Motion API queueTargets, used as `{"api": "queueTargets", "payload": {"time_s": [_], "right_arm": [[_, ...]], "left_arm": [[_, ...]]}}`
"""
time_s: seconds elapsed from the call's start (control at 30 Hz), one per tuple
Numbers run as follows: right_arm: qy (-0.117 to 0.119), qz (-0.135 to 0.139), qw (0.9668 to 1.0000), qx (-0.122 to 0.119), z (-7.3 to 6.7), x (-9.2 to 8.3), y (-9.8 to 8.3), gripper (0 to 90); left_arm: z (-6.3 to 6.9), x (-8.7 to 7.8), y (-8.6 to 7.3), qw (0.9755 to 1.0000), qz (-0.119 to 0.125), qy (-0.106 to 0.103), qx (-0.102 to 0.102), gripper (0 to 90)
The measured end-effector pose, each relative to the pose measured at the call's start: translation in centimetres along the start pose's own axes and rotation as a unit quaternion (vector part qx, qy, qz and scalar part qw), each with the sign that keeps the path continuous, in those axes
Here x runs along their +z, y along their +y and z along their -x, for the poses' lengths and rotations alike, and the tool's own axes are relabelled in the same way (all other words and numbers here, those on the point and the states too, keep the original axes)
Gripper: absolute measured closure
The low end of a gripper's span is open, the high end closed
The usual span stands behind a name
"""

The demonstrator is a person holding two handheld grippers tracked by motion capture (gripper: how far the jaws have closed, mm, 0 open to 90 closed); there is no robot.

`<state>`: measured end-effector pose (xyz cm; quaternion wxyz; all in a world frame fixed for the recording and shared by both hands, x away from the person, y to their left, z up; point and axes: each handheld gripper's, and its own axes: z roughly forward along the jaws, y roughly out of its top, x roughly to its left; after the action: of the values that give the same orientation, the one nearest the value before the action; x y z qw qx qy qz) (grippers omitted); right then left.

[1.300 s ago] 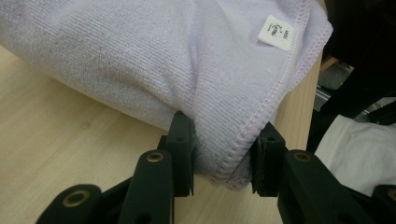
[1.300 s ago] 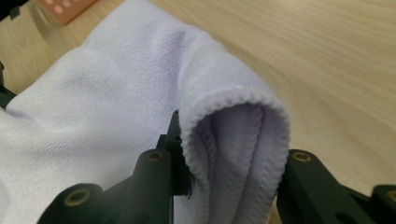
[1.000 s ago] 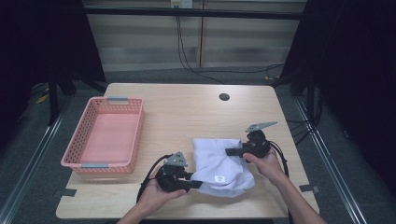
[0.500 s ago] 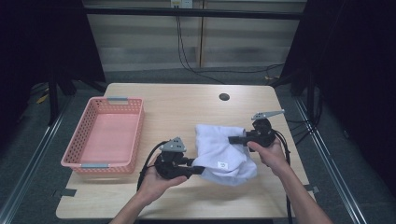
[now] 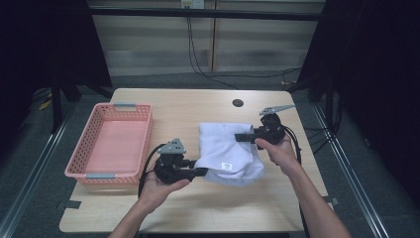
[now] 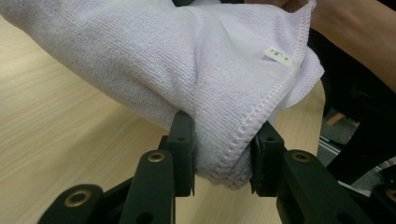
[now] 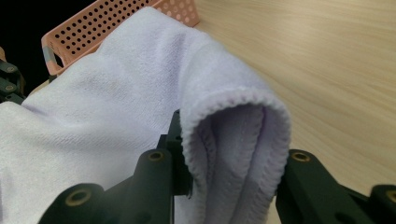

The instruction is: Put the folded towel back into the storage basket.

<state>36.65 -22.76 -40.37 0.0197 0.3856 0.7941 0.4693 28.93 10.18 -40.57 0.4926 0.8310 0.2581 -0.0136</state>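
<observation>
A white towel with a small label hangs folded above the wooden table, held between both grippers. My left gripper is shut on the towel's near left corner; in the left gripper view the bunched hem is pinched between the two black jaws. My right gripper is shut on the far right edge; in the right gripper view a thick fold of towel fills the gap between its jaws. The towel sags between the two grips.
A pink perforated basket stands empty at the table's left. A round cable hole sits near the far edge. Dark floor and metal rails surround the table.
Both grippers have risen and shifted away from the person, lifting the towel off the table. The towel has stretched out more between them.
</observation>
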Motion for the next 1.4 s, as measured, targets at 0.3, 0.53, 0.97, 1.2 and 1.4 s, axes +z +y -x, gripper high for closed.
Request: {"api": "queueTargets", "payload": {"time_s": [0.3,0.53,0.97,1.2,1.4], "right_arm": [[0.011,0.001,0.9999,-0.004,-0.2,1.7,2.5,67.0],[0.018,0.001,0.9997,-0.014,-0.7,2.8,4.5,67.2],[0.049,-0.006,0.9982,-0.034,-2.8,6.6,8.6,67.5],[0.064,-0.002,0.9972,-0.038,-4.1,8.3,10.8,67.5],[0.069,-0.011,0.9965,-0.045,-5.3,9.8,12.6,67.6]], "left_arm": [[-1.1,-1.7,0.7,0.9997,0.008,0.023,-0.001,67.0],[-1.9,-3.4,0.6,0.9989,0.023,0.040,-0.009,67.1],[-3.5,-8.1,-0.3,0.9955,0.061,0.064,-0.031,67.4],[-4.2,-10.8,0.0,0.9937,0.070,0.084,-0.026,67.6],[-5.0,-12.5,-0.4,0.9919,0.076,0.096,-0.033,68.0]]}}
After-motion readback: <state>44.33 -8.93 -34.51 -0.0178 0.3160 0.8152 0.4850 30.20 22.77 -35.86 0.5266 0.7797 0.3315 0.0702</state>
